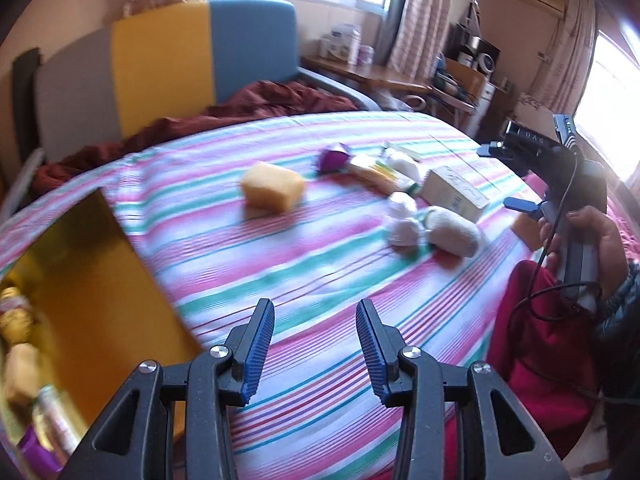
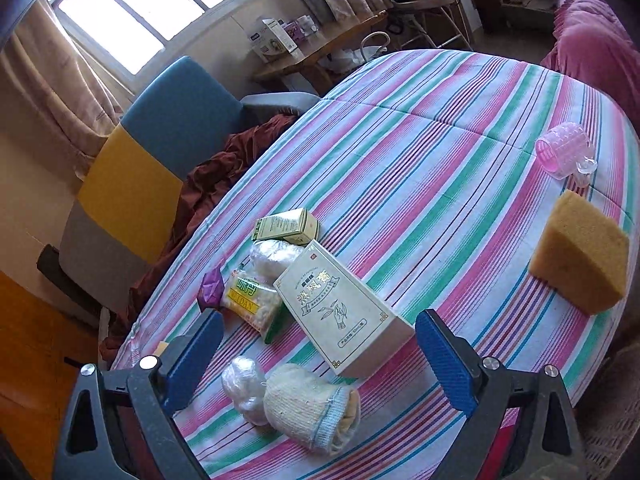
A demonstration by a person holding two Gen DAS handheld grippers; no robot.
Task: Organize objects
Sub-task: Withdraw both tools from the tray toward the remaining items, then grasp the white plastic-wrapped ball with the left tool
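Rolled sock (image 2: 310, 408) lies low in the frame's centre, its long axis crosswise, between the spread, empty right gripper (image 2: 320, 364) jaws; left gripper (image 1: 315, 354), narrowly parted, grasps nothing.

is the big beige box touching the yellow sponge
Apart. The right wrist view shows a wide strip of striped bedsheet between the big beige box and the yellow sponge.

The left gripper (image 1: 315, 346) points downward at a slant, its blue-padded jaws set a narrow way apart with nothing between them. The right gripper (image 2: 320, 364) also tilts downward, its jaws spread wide and empty. In the left wrist view, the person's right hand (image 1: 588, 248) wraps around that gripper's handle, a dark sleeve (image 1: 622, 312) at the wrist.
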